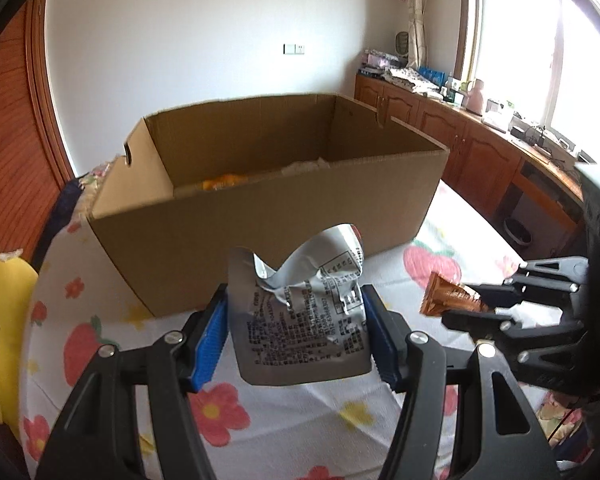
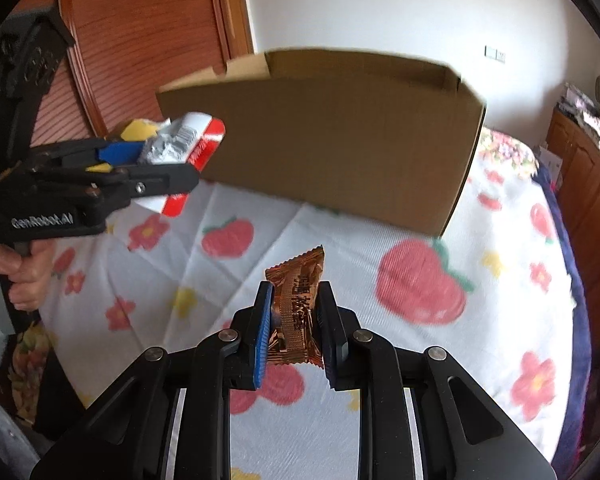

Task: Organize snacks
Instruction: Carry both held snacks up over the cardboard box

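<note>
Crumpled silver foil snack pouch (image 1: 300,312) pinched in left gripper (image 1: 296,336); small copper-brown candy wrapper (image 2: 298,312) clamped in right gripper (image 2: 296,320) (narrow jaws); open brown cardboard box (image 1: 260,236) just ahead.

Silver foil pouch (image 1: 300,320): crinkled, semi-glossy, printed. Copper wrapper (image 2: 298,308): shiny metallic film, crimped ends. Cardboard box (image 1: 260,216) behind the pouch: matt brown corrugated paper. Bedspread (image 2: 340,248) beneath the box: matt ribbed cloth, floral print. Hand-held gripper (image 1: 298,334): black matt plastic, ridged blue pads.
</note>
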`<action>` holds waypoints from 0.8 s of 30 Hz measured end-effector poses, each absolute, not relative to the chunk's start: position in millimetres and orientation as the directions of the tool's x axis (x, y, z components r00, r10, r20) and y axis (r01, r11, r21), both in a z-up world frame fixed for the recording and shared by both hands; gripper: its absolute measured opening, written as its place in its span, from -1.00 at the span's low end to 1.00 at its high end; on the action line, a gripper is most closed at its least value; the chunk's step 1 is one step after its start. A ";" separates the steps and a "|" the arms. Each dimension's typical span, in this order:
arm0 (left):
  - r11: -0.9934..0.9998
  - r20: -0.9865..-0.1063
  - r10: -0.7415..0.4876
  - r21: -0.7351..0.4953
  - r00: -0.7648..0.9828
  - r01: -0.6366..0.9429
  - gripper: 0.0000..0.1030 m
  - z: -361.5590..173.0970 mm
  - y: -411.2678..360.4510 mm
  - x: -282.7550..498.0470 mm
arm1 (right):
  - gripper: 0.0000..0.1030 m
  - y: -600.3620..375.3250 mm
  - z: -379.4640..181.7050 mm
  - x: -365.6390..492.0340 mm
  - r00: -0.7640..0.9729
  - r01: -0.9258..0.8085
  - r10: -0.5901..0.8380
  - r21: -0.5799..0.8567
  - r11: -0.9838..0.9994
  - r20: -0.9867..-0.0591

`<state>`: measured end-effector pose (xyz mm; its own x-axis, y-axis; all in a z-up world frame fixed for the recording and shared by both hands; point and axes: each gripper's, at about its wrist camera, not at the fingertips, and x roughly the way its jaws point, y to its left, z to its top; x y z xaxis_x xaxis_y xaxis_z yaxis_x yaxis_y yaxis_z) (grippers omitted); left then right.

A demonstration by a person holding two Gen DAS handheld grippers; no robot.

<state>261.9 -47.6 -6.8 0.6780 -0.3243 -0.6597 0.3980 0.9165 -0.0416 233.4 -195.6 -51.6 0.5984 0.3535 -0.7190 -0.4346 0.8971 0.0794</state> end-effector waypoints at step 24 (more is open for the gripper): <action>0.930 -0.583 -0.309 -0.021 0.752 0.366 0.22 41.3 -44.1 371.0 | -0.62 -182.4 36.1 354.4 0.711 -0.434 0.385 0.063 0.899 -0.588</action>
